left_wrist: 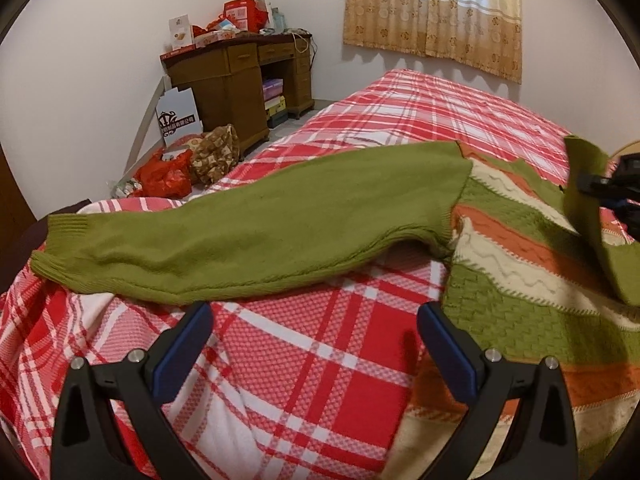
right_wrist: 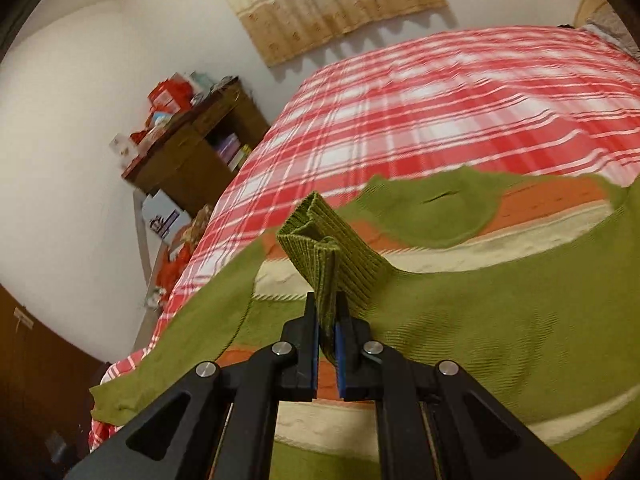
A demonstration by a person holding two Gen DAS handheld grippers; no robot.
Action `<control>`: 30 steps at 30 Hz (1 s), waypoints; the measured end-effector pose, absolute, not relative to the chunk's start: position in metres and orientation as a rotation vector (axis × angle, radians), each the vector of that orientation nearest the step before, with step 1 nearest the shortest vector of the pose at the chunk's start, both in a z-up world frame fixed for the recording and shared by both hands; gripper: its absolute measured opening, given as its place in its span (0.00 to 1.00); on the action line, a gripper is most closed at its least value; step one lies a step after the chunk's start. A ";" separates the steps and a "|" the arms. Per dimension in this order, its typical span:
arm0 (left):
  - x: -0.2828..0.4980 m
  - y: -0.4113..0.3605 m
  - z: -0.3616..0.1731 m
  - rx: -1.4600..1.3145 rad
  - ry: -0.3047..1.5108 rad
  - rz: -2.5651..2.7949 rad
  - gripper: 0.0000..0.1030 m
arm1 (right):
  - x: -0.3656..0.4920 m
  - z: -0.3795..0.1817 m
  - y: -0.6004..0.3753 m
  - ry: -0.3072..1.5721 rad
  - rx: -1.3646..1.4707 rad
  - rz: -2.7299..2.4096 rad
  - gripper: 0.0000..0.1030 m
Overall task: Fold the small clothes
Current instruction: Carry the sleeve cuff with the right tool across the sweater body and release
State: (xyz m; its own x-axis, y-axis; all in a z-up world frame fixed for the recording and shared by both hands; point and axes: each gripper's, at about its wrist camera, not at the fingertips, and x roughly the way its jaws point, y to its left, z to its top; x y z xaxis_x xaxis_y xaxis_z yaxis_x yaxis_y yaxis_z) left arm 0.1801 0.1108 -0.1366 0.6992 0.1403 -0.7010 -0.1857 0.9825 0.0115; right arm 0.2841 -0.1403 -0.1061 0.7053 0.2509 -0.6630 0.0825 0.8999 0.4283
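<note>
A knitted sweater (left_wrist: 516, 264) with green, orange and cream stripes lies on the red plaid bed. Its left green sleeve (left_wrist: 248, 232) stretches out flat toward the bed's left edge. My left gripper (left_wrist: 316, 320) hangs open just in front of that sleeve, with only the bedspread between its fingers. In the right wrist view my right gripper (right_wrist: 328, 312) is shut on the ribbed cuff (right_wrist: 328, 240) of the other green sleeve, held over the sweater's body (right_wrist: 500, 320). That gripper also shows at the right edge of the left wrist view as the right gripper (left_wrist: 612, 192), with the lifted sleeve (left_wrist: 588, 200) draped over the chest.
The bed (left_wrist: 420, 120) with its plaid cover runs back to a curtained window (left_wrist: 432, 12). A brown wooden desk (left_wrist: 240, 76) piled with red boxes stands at the far left. Bags (left_wrist: 176, 172) and a white box (left_wrist: 178, 118) sit on the floor beside the bed.
</note>
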 end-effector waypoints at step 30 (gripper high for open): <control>0.189 0.106 -0.135 -0.054 0.803 0.194 1.00 | 0.293 -0.157 -0.109 0.893 0.461 0.321 0.18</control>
State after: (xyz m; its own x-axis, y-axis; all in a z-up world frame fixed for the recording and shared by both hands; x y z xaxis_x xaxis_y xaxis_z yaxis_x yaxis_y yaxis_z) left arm 0.1888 0.1059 -0.1353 0.6781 0.1521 -0.7190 -0.1927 0.9809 0.0257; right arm 0.2932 -0.1088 -0.1565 0.5898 0.4518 -0.6693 -0.0767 0.8564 0.5106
